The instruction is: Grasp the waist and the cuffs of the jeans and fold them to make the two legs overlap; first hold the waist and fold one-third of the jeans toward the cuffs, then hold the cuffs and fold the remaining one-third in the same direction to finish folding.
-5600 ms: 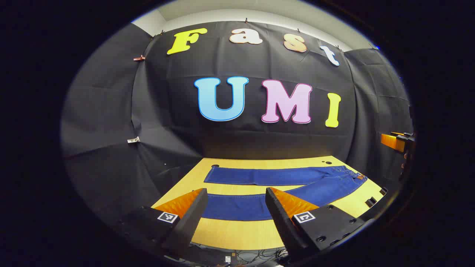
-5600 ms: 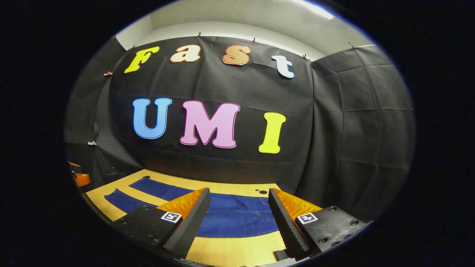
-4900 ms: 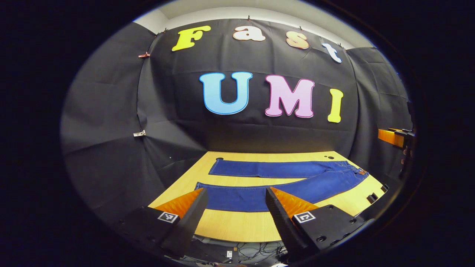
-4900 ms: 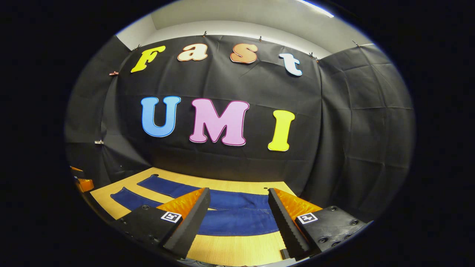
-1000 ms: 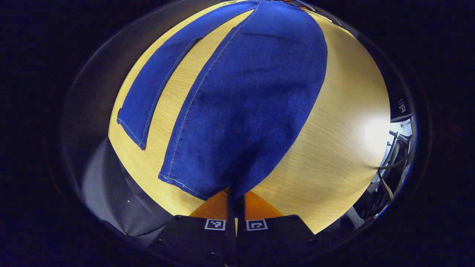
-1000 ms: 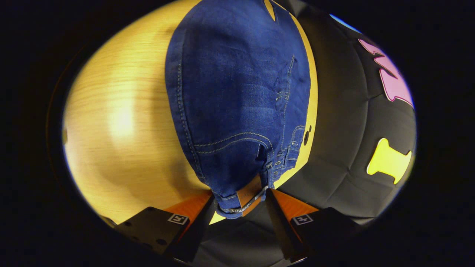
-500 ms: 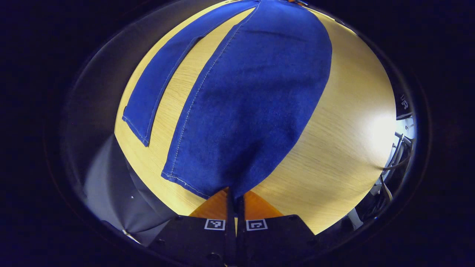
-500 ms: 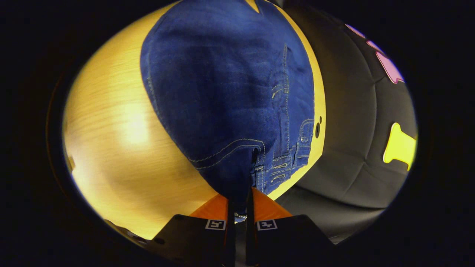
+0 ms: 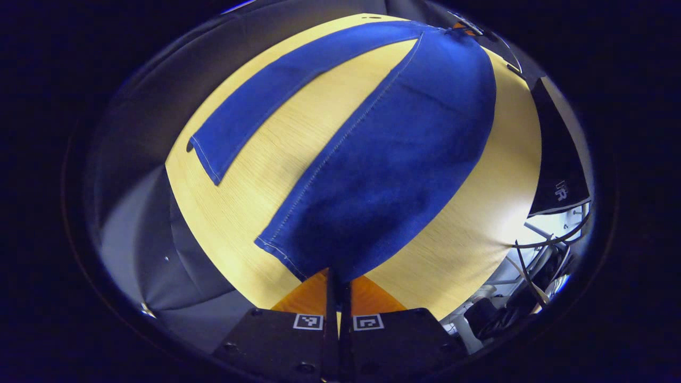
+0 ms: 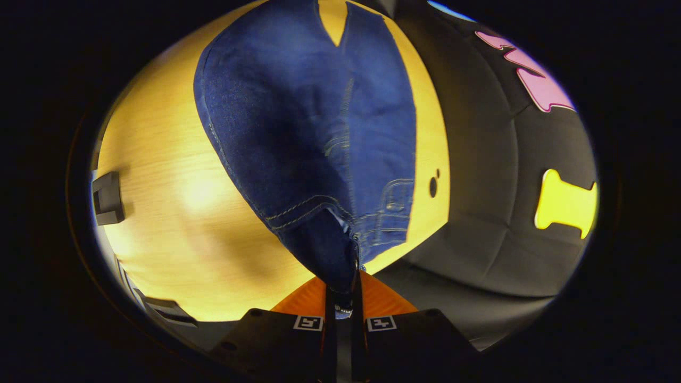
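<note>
Pinching soft blue denim jeans (image 9: 393, 159), both tongs.

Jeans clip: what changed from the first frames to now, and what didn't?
Both grippers came down from hovering open above the wooden table and closed: the left gripper on the near leg's cuff, the right gripper on the waist of the blue denim jeans, which are now starting to lift. The far leg stays flat, not yet overlapped.

My left hand-held gripper (image 9: 338, 284): black body, screw holes, two square white coded markers. Right hand-held gripper (image 10: 343, 298): same build.
</note>
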